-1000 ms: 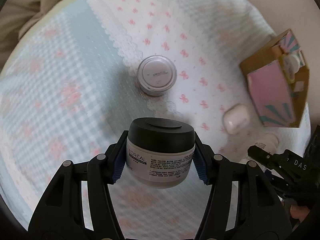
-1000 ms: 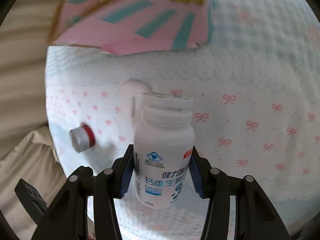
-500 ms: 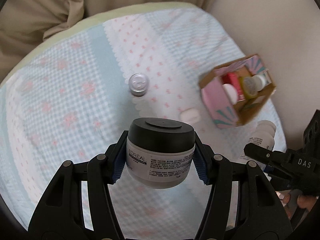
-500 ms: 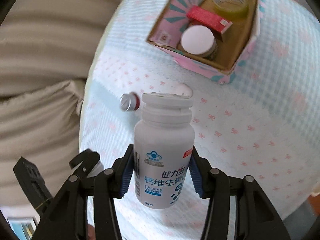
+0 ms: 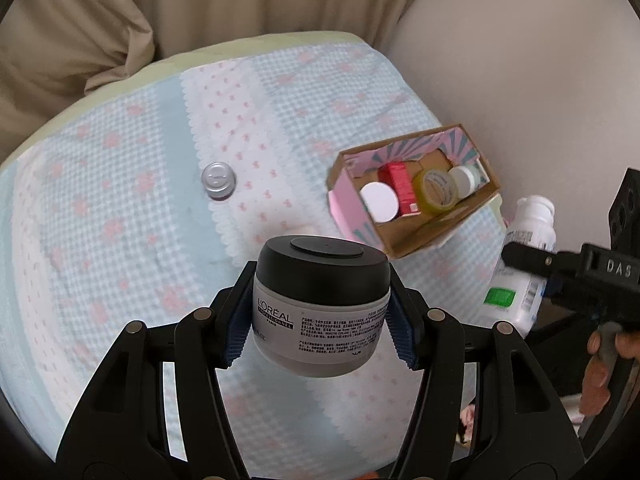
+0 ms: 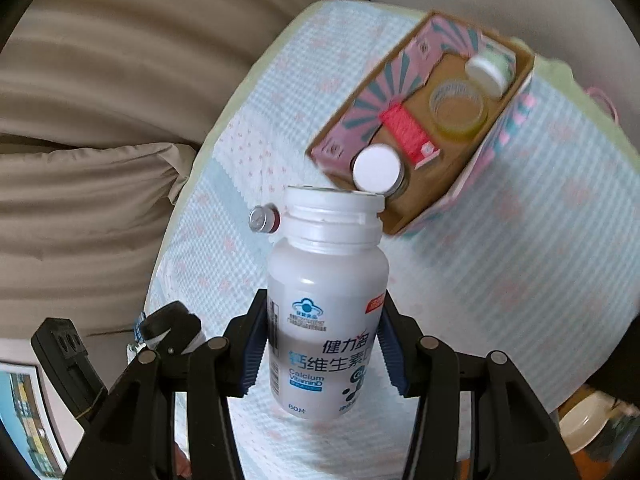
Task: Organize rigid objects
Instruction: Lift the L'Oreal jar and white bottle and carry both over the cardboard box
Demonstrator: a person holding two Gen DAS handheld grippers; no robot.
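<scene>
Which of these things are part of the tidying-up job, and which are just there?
Part of the job:
- black-lidded jar, held in the left gripper
- white pill bottle, held in the right gripper
- cardboard box with a few items already in it
- small silver-capped vial lying on the cloth

Just there:
- checked bedspread
- beige curtain
- pillow

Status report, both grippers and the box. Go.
Left gripper shut on black-lidded jar. Right gripper shut on white vitamin bottle. Cardboard box part full, nothing blocking. Silver-capped vial loose on bedspread.
</scene>
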